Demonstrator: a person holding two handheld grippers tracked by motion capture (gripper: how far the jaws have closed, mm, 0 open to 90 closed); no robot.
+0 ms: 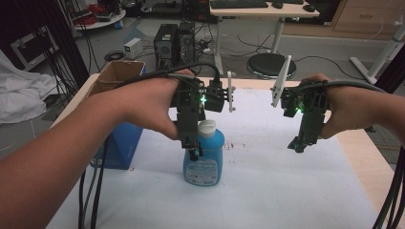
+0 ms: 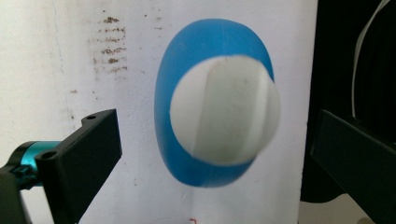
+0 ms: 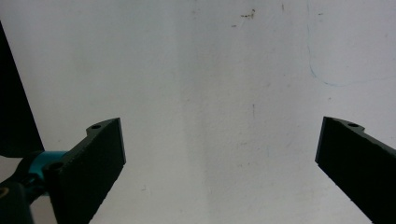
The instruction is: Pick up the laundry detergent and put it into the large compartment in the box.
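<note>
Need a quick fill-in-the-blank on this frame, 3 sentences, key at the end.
1. The bottle has a blue body and a ____ cap.
2. The left gripper hangs over the bottle with its fingers ____.
3. The right gripper is open over the bare ____ table cover.

Missing words: white; open; white

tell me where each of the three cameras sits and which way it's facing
High view: above the person's side of the table, looking forward and down; both forearms, the left gripper and right gripper show over the blue bottle.
Left gripper view: rides the left gripper, looking straight down on the bottle's white cap between its open jaws.
Right gripper view: rides the right gripper, looking down at bare white tabletop between open jaws.
Shared: the bottle appears in the high and left gripper views.
</note>
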